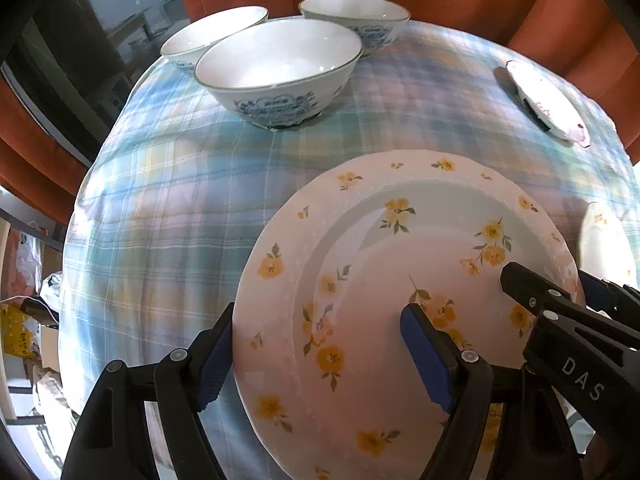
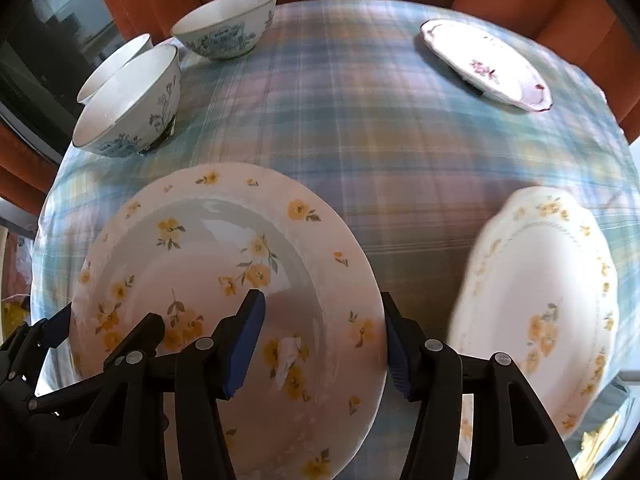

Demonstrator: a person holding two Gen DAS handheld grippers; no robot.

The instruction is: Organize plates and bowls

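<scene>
We're straddling the yellow-flower plate (image 1: 384, 280), lower centre of frame: left gripper (image 1: 320, 360) spread across its left rim, right gripper (image 2: 320, 344) spread across its right rim, neither clamping. Three bowls (image 1: 280, 68) sitting upper left.

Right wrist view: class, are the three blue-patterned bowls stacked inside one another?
No. The three bowls stand separately on the plaid tablecloth, side by side, none nested.

table (image 2: 360, 128), plaid cloth | three bowls (image 1: 280, 72) | three plates (image 2: 486, 64)
</scene>
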